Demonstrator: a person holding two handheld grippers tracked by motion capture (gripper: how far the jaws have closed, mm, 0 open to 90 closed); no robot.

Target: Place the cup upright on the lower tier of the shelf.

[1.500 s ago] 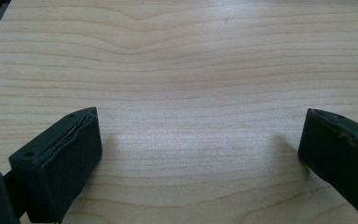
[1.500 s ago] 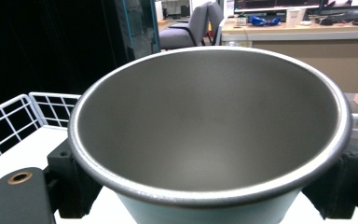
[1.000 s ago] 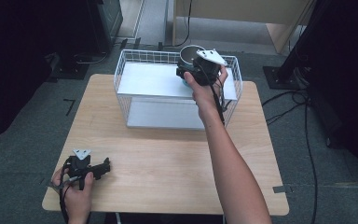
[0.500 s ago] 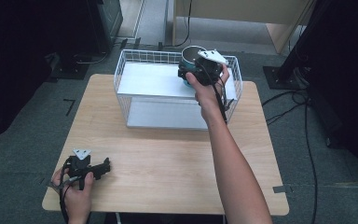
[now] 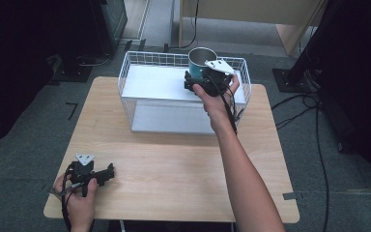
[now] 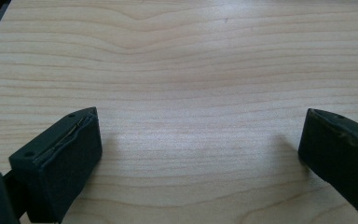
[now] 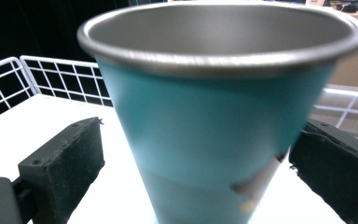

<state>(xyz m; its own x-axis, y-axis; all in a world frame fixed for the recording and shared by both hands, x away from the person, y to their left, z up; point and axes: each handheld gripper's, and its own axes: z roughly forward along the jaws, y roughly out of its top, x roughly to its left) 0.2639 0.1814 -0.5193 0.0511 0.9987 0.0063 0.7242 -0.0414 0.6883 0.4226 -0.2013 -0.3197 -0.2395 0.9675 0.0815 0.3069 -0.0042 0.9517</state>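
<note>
Teal cup (image 7: 214,121) is sitting in the basket (image 5: 125,77) — your right gripper (image 5: 196,83) is letting go, jaws just parting; left gripper (image 5: 107,173) is idling open.

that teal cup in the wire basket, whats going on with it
A person is working with a gripper in each hand. The right gripper has just been opening its jaws around the teal cup, which stands upright in the white wire basket at the table's far side; there is a gap between the left pad and the cup. The left gripper rests open on the wooden table, holding nothing.
</note>
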